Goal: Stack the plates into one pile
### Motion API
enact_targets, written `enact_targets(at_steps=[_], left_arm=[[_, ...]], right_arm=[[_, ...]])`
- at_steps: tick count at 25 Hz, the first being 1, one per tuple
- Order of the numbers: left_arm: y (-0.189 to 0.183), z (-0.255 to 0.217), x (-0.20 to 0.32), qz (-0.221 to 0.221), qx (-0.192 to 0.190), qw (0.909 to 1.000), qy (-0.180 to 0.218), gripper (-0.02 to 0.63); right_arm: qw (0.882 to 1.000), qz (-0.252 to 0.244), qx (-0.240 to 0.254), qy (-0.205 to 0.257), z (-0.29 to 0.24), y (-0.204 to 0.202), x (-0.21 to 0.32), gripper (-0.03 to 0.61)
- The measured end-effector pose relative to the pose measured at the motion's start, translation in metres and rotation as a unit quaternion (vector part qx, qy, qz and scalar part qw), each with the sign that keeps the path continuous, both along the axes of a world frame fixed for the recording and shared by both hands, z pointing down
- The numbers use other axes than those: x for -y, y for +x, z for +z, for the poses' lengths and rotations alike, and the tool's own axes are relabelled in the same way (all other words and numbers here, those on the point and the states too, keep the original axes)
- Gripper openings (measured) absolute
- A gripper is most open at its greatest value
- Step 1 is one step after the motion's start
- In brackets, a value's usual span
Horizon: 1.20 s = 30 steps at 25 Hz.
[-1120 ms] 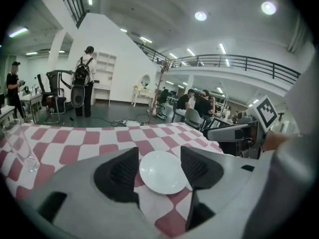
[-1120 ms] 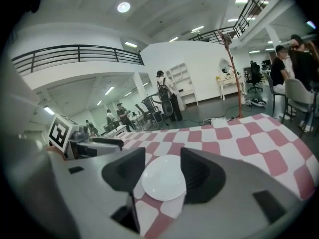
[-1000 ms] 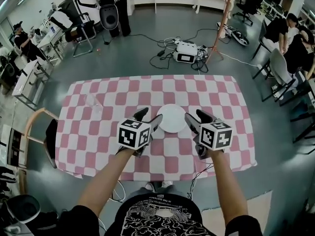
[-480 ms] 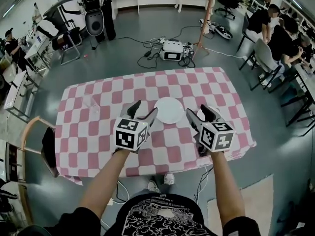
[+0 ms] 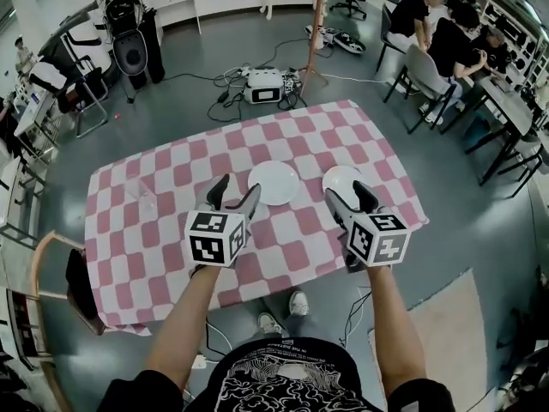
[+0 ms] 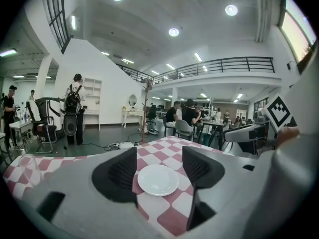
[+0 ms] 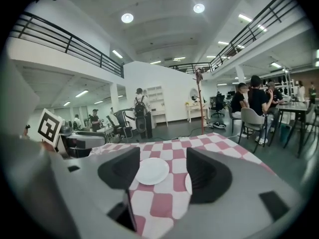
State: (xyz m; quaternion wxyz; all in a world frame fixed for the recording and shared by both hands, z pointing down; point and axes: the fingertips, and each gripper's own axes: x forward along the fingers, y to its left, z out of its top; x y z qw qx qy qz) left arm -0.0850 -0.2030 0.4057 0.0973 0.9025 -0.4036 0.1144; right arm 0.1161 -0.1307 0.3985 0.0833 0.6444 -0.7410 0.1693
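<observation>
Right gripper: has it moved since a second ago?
Yes: the right gripper shifted right, away from the centre plate; its jaws have just been opening, nothing between them.

A clear glass (image 5: 142, 198) sits on the pink-checked tablecloth (image 5: 163, 239), near a wooden chair (image 5: 39, 260).

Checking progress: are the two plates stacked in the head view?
No, one plate and the second plate lie side by side, apart, on the checked tablecloth.
</observation>
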Motion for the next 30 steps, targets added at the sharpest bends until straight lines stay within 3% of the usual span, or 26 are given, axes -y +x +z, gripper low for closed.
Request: enact_targets(at_steps=[14,30], left_arm=[[0.05,0.007,-0.002,0.043,0.001,0.9991,0.0,0.291],[0.128,0.017,0.024,0.003,0.014,0.9999,-0.006,0.291]], right_arm=[[0.998,0.06,-0.012,-0.002,-0.002,0.059,-0.024,0.299],[1.0,0.016,-0.008,-0.025,0.019,0.158,0.016,0.299]])
